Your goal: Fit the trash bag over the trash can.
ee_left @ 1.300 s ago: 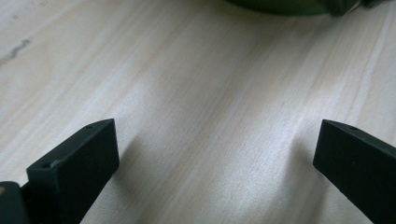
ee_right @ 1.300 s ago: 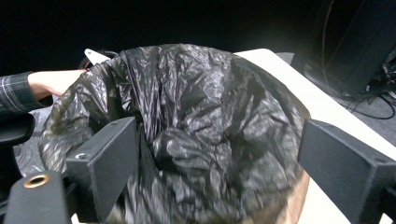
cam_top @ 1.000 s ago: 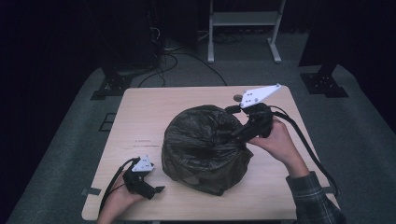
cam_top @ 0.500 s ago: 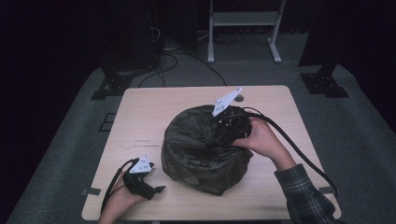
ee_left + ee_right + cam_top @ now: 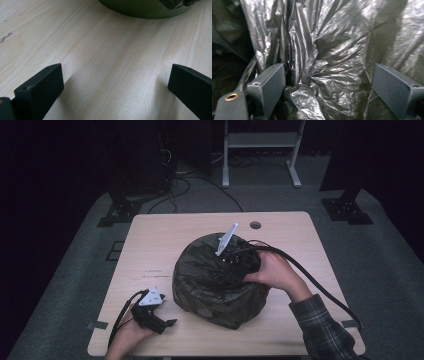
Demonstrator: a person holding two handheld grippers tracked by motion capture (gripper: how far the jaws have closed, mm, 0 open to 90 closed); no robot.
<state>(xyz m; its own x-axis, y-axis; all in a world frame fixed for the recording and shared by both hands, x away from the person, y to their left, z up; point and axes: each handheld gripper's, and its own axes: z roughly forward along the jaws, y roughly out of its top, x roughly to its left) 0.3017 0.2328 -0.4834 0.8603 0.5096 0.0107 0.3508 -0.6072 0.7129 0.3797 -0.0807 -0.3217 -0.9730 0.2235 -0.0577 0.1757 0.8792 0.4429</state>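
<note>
Black plastic bag (image 5: 215, 285) covers a round bin, sits near table (image 5: 165, 240) centre, slightly toward 5 o'clock in the high view. Bag is crumpled, shiny, bunched over the top. In the left gripper view a dark green curved rim of the bin (image 5: 147, 10) shows at 12 o'clock, with bag plastic hanging over it at 1 o'clock.

Right gripper (image 5: 235, 262) is on top of the bag, at its 1 o'clock side, pointing down into the plastic. Right hand (image 5: 272, 272) grips it from 3 o'clock, plaid sleeve (image 5: 325, 330) at 5 o'clock. Grey plate sticks up from the gripper. Thick cable (image 5: 310, 275) trails off toward 4 o'clock. In the right gripper view the jaws stand wide apart, folds of bag film between them, left jaw touching a fold, right jaw clear of it; no pinch on the plastic.

Left gripper (image 5: 167, 322) rests on the table at 7 o'clock of the bag, just beside it, not touching. Left hand (image 5: 127, 337) holds it at the table's near edge. Jaws wide open, bare wood between them, nothing held.
</note>
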